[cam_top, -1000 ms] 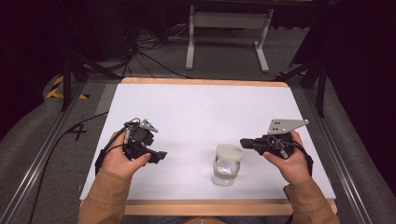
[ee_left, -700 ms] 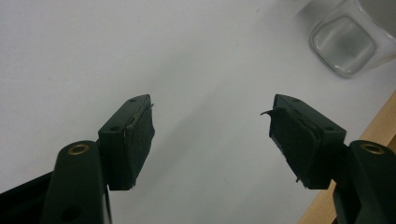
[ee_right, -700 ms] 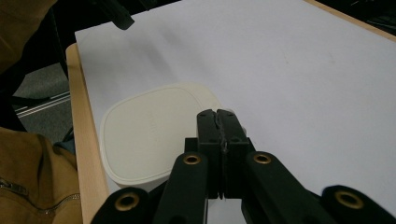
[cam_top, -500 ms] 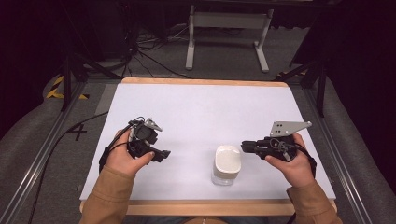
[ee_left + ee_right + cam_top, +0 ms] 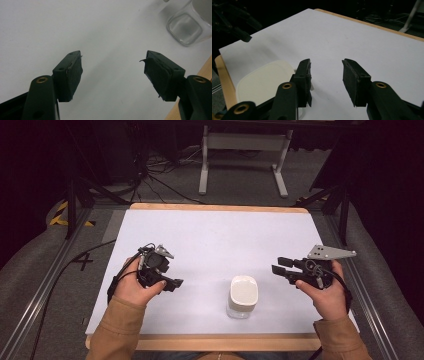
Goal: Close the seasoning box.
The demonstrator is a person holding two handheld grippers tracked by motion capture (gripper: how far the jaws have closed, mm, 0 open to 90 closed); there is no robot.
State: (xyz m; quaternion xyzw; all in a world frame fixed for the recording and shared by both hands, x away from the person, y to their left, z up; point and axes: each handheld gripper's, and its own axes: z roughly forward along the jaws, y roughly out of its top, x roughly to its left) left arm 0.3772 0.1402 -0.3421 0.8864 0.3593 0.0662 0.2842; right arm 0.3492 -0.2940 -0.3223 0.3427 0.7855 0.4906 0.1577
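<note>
Two claws hover released over the white counter (image 5: 215, 235) — left claw (image 5: 176, 283), right claw (image 5: 278, 265) — flanking a lidded glass jar (image 5: 242, 296).

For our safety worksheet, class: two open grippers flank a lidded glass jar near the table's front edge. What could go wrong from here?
1. The jar stands close to the table's front edge; a sideways nudge from either gripper might tip it or push it off.
2. Its glass walls look smooth, so the left gripper could slip when squeezing.
3. If the right gripper lifts by the white lid, the lid might come loose.
</note>
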